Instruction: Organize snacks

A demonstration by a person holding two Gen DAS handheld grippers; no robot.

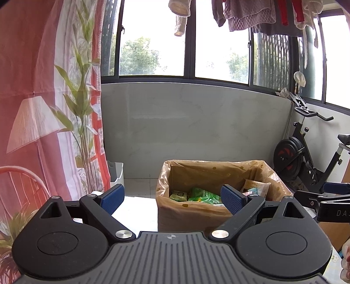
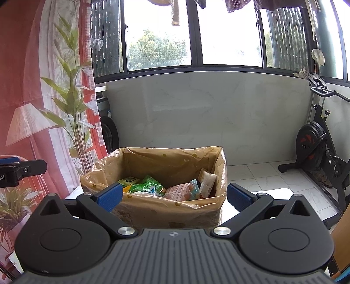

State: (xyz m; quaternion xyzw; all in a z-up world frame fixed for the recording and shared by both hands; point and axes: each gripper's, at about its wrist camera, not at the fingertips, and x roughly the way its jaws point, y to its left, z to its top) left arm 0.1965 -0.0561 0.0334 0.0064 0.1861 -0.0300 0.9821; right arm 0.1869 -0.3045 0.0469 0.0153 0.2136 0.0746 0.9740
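A cardboard box lined with a tan plastic bag (image 1: 218, 215) (image 2: 166, 209) stands on a white table just ahead of both grippers. Inside lie several snack packets: green ones (image 1: 202, 195) (image 2: 148, 184), an orange-pink one (image 2: 181, 192) and a beige one (image 2: 207, 181). My left gripper (image 1: 172, 200) is open and empty, held before the box's near left side. My right gripper (image 2: 174, 196) is open and empty, with the box between its blue pads. Each gripper shows at the edge of the other's view, the right one (image 1: 323, 196) and the left one (image 2: 19, 169).
A printed curtain with plant and lamp pictures (image 1: 48, 109) hangs at the left. An exercise bike (image 2: 319, 148) stands on the tiled floor at the right. A white bin (image 1: 117, 171) sits by the wall. Windows and hanging laundry (image 1: 251, 15) are above.
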